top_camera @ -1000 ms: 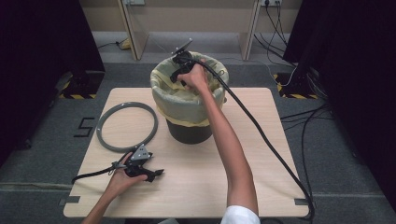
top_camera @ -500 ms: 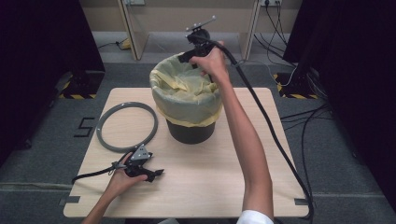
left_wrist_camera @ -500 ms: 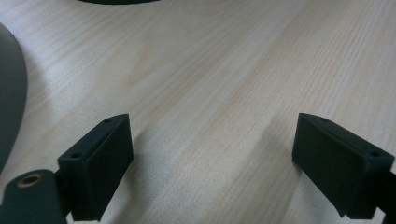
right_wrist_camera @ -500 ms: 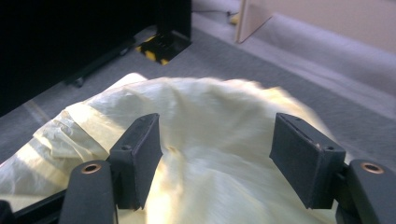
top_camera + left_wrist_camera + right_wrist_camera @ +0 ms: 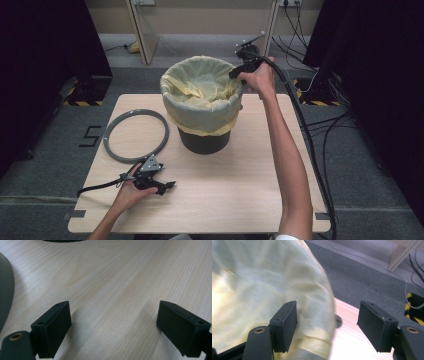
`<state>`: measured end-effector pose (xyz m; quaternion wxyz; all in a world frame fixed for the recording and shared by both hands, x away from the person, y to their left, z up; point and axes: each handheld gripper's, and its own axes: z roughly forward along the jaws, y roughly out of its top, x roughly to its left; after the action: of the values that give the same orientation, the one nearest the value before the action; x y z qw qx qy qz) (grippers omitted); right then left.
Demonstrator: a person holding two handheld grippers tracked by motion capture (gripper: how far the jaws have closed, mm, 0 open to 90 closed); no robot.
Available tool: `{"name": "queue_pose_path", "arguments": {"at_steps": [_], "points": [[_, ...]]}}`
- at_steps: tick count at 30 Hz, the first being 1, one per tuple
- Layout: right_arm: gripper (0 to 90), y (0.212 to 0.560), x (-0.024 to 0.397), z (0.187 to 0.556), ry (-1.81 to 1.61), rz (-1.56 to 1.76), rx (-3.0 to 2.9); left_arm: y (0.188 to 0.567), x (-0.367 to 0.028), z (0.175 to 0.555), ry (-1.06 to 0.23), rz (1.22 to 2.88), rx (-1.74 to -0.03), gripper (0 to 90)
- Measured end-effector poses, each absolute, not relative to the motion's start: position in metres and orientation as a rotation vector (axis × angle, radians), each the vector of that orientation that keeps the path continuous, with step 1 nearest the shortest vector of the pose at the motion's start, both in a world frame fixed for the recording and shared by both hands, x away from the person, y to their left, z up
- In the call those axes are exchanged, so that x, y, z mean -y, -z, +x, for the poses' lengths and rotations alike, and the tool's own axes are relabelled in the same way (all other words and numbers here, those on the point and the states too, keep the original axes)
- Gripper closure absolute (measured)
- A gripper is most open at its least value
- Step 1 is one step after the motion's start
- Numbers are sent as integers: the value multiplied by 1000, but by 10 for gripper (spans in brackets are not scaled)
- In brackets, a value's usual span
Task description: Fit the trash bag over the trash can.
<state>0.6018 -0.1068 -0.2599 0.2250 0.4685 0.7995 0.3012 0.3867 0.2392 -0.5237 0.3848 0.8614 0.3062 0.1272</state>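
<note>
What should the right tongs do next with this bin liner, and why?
Probably bring the right tongs down onto the far-right edge of the yellow liner and close. Their jaws stand open and empty just off the bin's rim, and the grey ring lies on the table, not yet fitted.

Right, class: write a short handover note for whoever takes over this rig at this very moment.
Left hand-held gripper: open, empty, resting on the pale wooden table near the front edge, beside the grey plastic ring.
Right hand-held gripper: open, holding nothing, raised at the far right rim of the black round bin.
Done: the yellow plastic liner bag sits in the bin, its edge folded over the rim.
Left: the grey ring lies flat on the table, left of the bin; it probably goes over the rim to clamp the bag.
</note>
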Motion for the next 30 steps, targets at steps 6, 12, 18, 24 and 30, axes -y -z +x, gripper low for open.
{"name": "queue_pose_path", "arguments": {"at_steps": [6, 12, 18, 24, 30], "points": [[318, 273, 113, 605, -818, 1322, -2218, 524, -239, 387, -324, 2194, -780, 116], [316, 261, 114, 593, -897, 1261, -2189, 524, -239, 387, -324, 2195, -780, 116], [312, 243, 108, 558, -961, 1135, -2186, 524, -239, 387, -324, 2195, -780, 116], [312, 240, 85, 528, -1092, 1022, -2274, 524, -239, 387, -324, 2195, -780, 116], [311, 253, 63, 514, -1095, 931, -2362, 523, -239, 387, -322, 2199, -780, 116]]}}
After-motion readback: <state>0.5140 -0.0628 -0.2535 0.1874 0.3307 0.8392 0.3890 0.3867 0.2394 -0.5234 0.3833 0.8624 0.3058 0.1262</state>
